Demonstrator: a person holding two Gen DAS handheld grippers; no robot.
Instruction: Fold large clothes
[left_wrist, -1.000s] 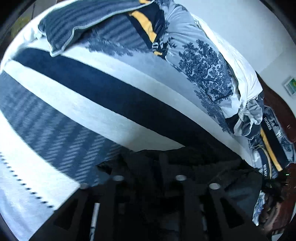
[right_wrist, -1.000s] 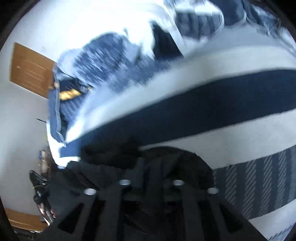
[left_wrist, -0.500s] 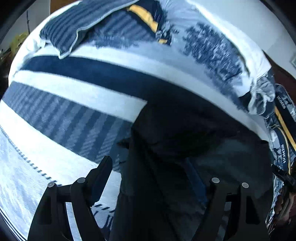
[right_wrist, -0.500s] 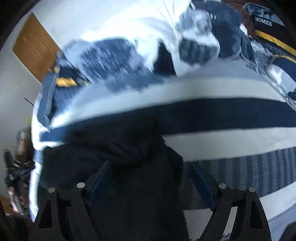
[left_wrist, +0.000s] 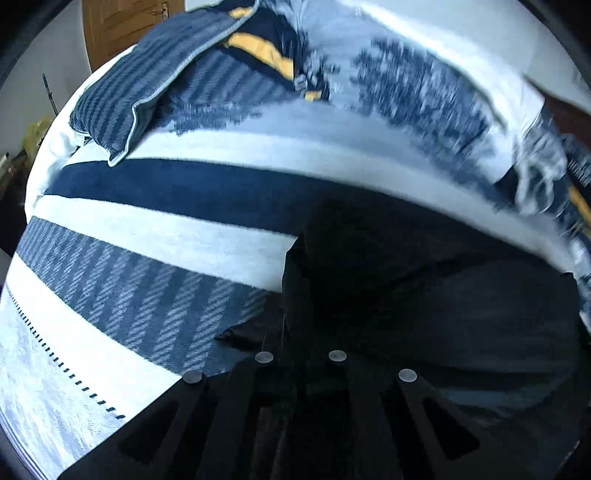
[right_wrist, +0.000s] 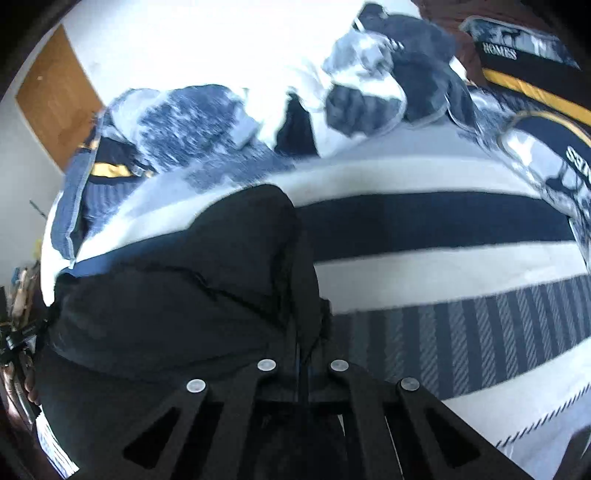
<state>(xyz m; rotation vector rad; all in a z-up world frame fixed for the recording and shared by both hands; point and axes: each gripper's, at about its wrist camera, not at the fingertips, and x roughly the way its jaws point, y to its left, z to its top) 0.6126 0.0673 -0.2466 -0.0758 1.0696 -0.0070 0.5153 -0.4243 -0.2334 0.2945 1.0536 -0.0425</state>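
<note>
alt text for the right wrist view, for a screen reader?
The right gripper, jaws shut on the edge of a black garment, holds it over a bed covered in a navy-and-white striped blanket. Rumpled patterned bedding lies beyond, with a wooden door at far left.

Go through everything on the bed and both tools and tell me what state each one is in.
Left tool: shut on the black garment.
Right tool: shut on the same garment.
Black garment: bunched, lying on the bed.
Striped blanket: spread flat.
Patterned duvet: rumpled.
Wooden door: closed.
</note>
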